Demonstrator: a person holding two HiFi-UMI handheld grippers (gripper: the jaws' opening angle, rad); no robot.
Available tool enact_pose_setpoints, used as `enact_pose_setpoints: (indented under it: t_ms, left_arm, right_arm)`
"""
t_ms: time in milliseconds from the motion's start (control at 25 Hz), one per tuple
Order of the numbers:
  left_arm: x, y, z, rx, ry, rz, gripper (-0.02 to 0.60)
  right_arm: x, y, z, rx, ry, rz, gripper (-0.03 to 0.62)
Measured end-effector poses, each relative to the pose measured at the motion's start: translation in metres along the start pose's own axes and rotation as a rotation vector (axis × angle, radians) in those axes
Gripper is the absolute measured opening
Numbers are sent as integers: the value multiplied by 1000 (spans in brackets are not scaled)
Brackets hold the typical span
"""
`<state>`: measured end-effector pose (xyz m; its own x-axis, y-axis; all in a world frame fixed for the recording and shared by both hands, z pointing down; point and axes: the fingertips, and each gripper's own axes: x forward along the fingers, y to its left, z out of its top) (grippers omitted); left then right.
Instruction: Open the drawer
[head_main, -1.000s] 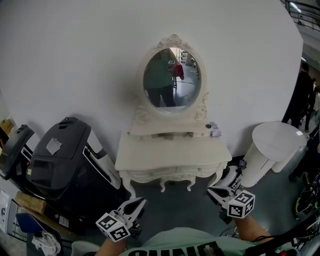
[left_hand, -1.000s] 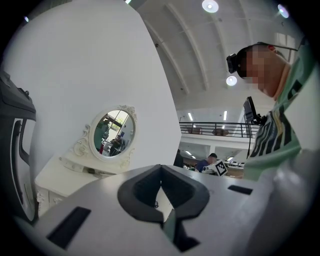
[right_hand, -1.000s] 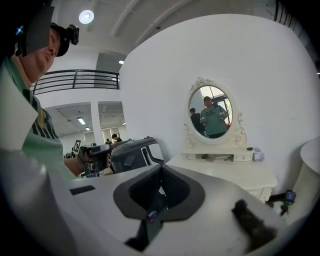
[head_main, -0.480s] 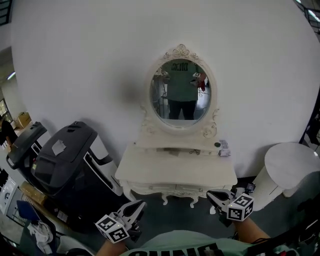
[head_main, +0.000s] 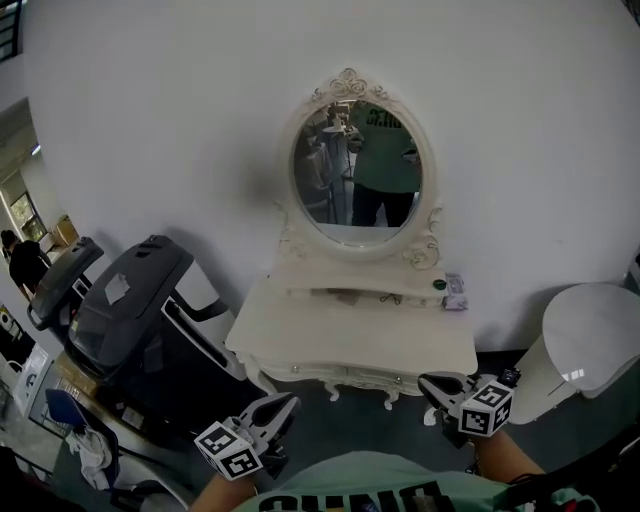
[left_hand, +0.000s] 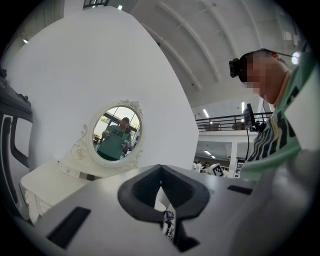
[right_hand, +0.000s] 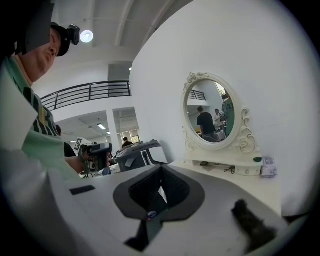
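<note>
- White-painted dressing table (head_main: 300, 338) with an oval mirror (head_main: 357, 165), centre of the head view. It fills slightly more of the frame than a second ago, and the person's reflection has shifted to the glass's right side. The approach appears under way.
- Drawer (head_main: 345, 376): in the carved apron under the tabletop, lower centre; front flush, not yet opened.
- Left tool (head_main: 288, 402): bottom of frame, left of centre; jaws pressed together, nothing between them; apart from the drawer front.
- Right tool (head_main: 428, 381): bottom right, just below the table's right front corner; jaws pressed together, empty, no contact.
- Assessment: task unstarted; a tool probably has to spread before taking a knob.
</note>
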<state>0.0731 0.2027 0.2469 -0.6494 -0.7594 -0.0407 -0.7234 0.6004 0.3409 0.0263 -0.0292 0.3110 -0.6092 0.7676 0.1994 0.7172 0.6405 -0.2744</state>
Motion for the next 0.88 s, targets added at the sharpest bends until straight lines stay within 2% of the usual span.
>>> enact_pose_setpoints:
  t_ms: [200, 360, 520, 720, 880]
  left_arm:
    - [12, 17, 2, -1, 7, -13, 9]
    - [16, 45, 11, -7, -4, -60, 11]
    - [12, 85, 28, 6, -5, -119, 9]
    - [-4, 144, 69, 37, -6, -175, 11]
    - [-15, 188, 84, 28, 0, -210, 11]
  right_arm:
    - [12, -14, -2, 19, -3, -16, 11]
    - [33, -16, 4, 7, -6, -54, 11]
    - [63, -12, 21, -4, -29, -124, 11]
    - [113, 5, 38, -12, -39, -192, 11]
    - [156, 12, 47, -4, -50, -228, 11]
